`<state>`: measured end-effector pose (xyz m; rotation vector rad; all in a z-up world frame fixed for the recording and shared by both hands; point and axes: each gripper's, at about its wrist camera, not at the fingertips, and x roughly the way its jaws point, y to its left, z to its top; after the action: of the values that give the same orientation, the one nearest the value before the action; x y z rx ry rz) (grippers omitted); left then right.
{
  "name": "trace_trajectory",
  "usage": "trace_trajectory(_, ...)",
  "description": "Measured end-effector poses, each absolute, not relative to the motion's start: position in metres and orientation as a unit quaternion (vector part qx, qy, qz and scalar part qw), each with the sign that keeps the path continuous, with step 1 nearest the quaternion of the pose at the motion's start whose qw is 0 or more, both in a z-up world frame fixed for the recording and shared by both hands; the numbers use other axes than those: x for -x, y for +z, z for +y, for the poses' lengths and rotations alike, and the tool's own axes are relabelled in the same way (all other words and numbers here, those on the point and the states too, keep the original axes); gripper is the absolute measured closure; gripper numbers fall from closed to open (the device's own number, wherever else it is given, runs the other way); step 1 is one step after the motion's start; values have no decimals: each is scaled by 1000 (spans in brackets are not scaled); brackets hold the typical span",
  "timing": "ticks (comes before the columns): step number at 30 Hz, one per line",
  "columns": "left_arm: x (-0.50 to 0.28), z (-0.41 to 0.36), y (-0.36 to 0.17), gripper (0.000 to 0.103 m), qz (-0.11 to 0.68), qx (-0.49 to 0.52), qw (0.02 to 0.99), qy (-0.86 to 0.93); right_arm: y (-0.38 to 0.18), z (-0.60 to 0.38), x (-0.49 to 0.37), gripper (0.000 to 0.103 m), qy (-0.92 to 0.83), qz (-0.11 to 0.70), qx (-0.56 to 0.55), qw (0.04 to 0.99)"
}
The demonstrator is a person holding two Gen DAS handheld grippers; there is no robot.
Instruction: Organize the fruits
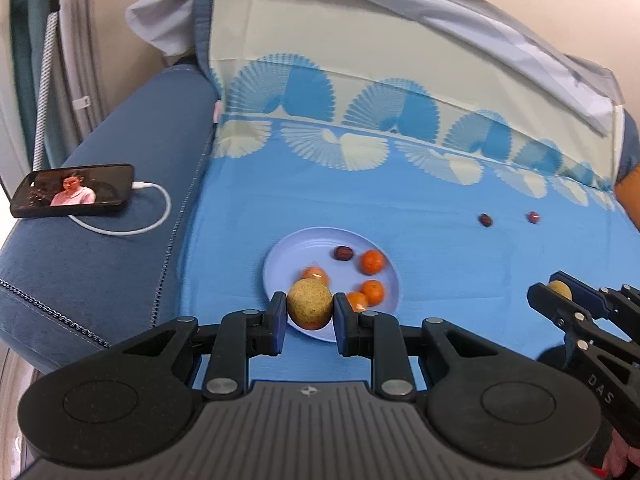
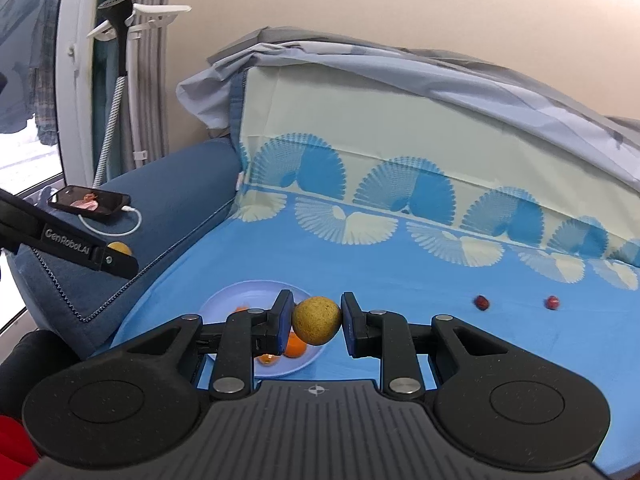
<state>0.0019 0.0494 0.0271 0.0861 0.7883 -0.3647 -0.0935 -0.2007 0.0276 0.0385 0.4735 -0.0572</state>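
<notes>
A: Item one, left gripper (image 1: pixel 310 314)?
B: Closed on a tan fruit (image 1: pixel 310 309), both blue pads pressed to its sides. It hangs over the near rim of the plate (image 1: pixel 280 256). From the right wrist view the same gripper (image 2: pixel 120 258) shows at the left edge, its fruit (image 2: pixel 119 248) peeking behind the finger.

A: Item two, right gripper (image 2: pixel 316 322)?
B: Clamped on a second tan fruit (image 2: pixel 316 321), pads touching both sides, held just right of the plate (image 2: pixel 224 300). In the left view it (image 1: pixel 560 294) sits at the far right, fruit (image 1: pixel 560 290) between the fingers.

A: Plate contents?
B: Four small oranges: one blurred (image 1: pixel 315 275), one at the back right (image 1: pixel 373 262), two near the front right (image 1: pixel 373 292) and (image 1: pixel 357 301), the last partly behind a pad. One dark date (image 1: pixel 343 253) at the back.

A: Loose stock?
B: Two red dates (image 1: pixel 485 220) and (image 1: pixel 533 217) on the blue sheet (image 1: pixel 440 260), well apart from the plate, to its right.

A: Other?
B: A phone (image 1: pixel 74 195), screen lit, on the sofa arm (image 1: pixel 100 264), with a white cable (image 1: pixel 152 216) plugged in.
</notes>
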Motion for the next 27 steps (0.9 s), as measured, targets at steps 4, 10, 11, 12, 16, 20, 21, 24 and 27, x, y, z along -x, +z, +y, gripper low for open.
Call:
trace_trajectory(4, -19, 53, 18, 76, 390, -37, 904, -174, 19, -194, 73, 76, -13, 249, -7, 968)
trace_trajectory(10, -57, 40, -6, 76, 408, -37, 895, -178, -7, -183, 27, 76, 8, 287, 3, 958)
trace_trajectory(11, -64, 38, -9, 76, 411, -36, 893, -177, -12, -182, 20, 76, 12, 295, 2, 955)
trace_trajectory(12, -72, 35, -13, 76, 414, -36, 892, -178, -16, -182, 12, 76, 16, 303, 1, 953)
trace_trajectory(16, -103, 25, -29, 76, 431, -48, 882, -184, -31, -181, -20, 76, 31, 314, 12, 949)
trace_trajectory(20, -134, 11, -46, 76, 447, -57, 872, -191, -47, -184, -53, 76, 43, 324, 12, 945)
trace_trajectory(21, -141, 7, -50, 76, 449, -60, 871, -192, -52, -185, -61, 76, 44, 329, 12, 943)
trace_trajectory(24, -158, -6, -63, 76, 452, -73, 867, -195, -65, -189, -81, 76, 49, 343, 6, 938)
trace_trajectory(27, -173, -18, -79, 76, 459, -90, 863, -194, -79, -193, -94, 76, 57, 353, 5, 934)
